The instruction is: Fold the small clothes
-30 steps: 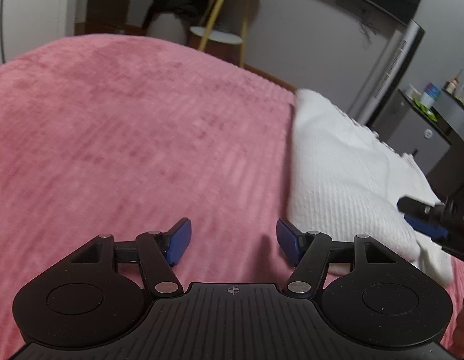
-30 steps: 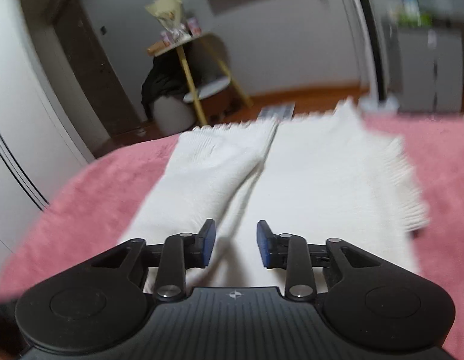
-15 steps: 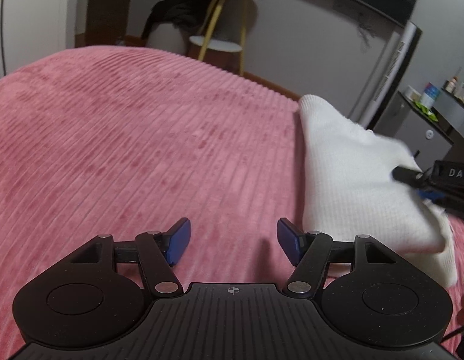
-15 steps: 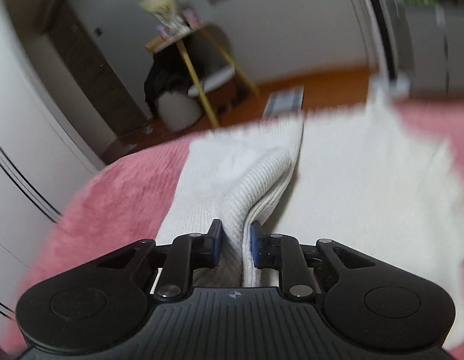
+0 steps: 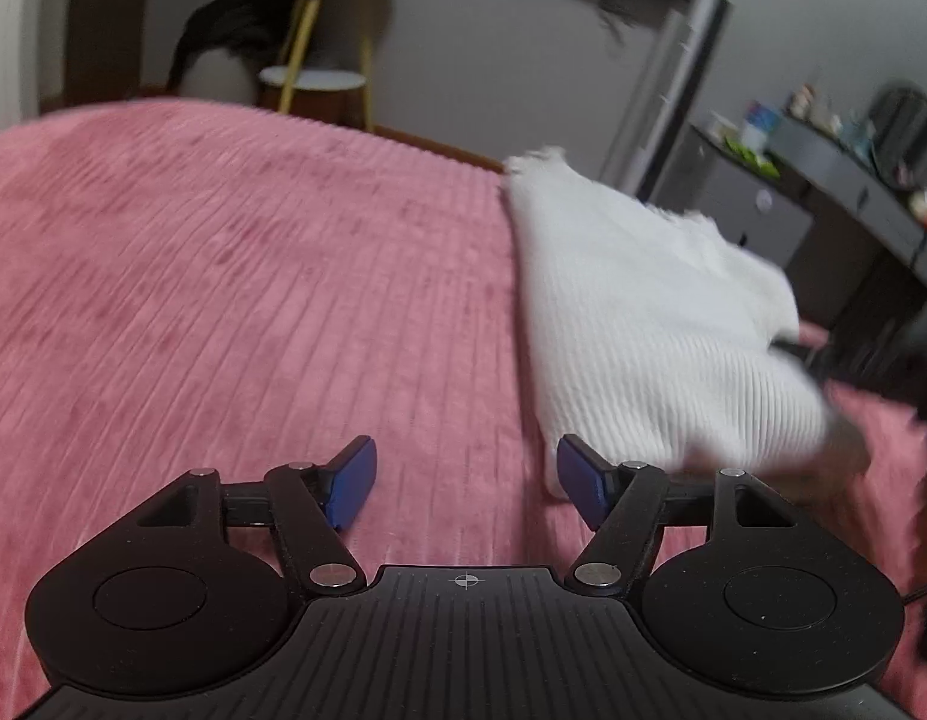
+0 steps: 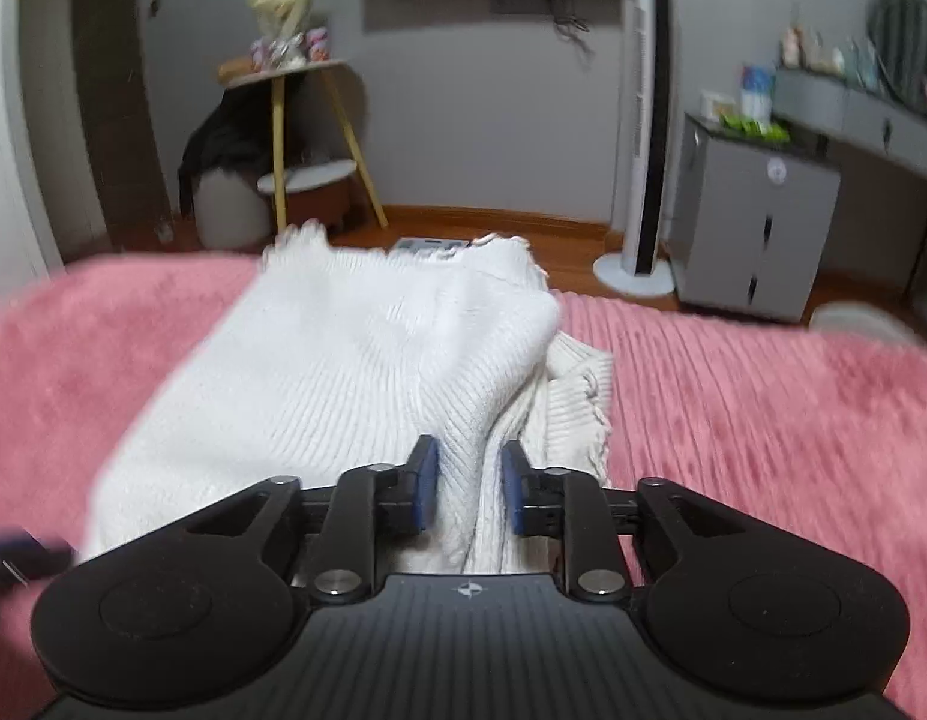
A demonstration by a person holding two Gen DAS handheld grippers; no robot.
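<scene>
Lifted since a moment ago, the white sweater (image 6: 355, 372) is clamped by the right gripper (image 6: 466, 489); the left gripper (image 5: 463, 483) is held apart over the bed (image 5: 223, 300).

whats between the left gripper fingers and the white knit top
Only bare pink bedspread separates the open left gripper from the white knit top, as the left wrist view shows.

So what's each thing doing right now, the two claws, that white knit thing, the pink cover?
right gripper: shut on a bunched fold of the white knit garment.
left gripper: open, holding nothing, over the pink blanket.
white knit garment: partly folded, one layer lifted over another, blurred.
pink blanket: spread flat under the garment.
</scene>
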